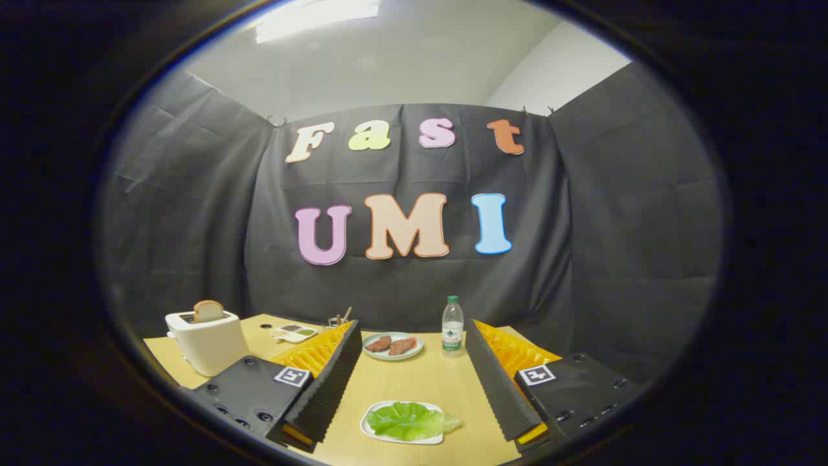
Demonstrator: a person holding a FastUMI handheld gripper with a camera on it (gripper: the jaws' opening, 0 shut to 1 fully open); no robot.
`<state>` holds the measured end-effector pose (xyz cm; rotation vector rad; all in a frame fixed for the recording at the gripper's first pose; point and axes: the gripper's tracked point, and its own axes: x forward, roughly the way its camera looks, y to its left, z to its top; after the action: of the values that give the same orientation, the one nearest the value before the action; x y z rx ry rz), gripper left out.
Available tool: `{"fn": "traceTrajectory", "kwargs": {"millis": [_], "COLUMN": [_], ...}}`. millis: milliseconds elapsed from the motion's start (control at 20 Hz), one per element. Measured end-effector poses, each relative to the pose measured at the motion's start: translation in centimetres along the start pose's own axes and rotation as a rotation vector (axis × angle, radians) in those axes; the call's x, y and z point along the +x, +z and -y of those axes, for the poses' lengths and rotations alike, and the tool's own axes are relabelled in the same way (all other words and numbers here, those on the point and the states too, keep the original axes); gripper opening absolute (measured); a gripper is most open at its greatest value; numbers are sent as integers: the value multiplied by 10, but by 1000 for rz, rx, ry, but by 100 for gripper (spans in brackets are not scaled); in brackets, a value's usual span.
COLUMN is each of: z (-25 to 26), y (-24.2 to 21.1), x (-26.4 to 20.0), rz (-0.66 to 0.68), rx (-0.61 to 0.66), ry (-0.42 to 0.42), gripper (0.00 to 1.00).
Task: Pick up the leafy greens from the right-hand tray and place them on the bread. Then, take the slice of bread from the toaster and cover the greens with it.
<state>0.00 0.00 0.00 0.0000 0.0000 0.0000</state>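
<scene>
Leafy greens (409, 421), one bunch, lie on a small white tray (372, 432) low in the frame's centre, overhanging its right rim. We see our tool (414, 388) held above the surface (427, 382), level and pointing forward, its two fingers spread wide and holding nothing; the tray sits between them with bare wood on either side. Beyond the fingertips, mid-frame, one round plate (392, 355) carries two reddish-brown pieces, with one water bottle (453, 327) upright just to its right. At lower left, one pale toaster (206, 343) stands near the surface's left edge, one bread slice (208, 311) standing up out of its slot. One small divided dish (294, 333) sits behind it.
</scene>
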Motion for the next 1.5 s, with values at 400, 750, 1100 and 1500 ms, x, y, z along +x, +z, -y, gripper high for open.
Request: {"fn": "traceTrajectory", "kwargs": {"millis": [400,750,1100,1500], "z": [-8,-18,-10,27], "y": [-13,-19,-44,-134], "x": [3,3,19,55], "rz": [-45,-61,-126,-369], "rx": [-49,-82,-58,-7], "ry": [6,38,59,19], "gripper": [100,100,100,100]}}
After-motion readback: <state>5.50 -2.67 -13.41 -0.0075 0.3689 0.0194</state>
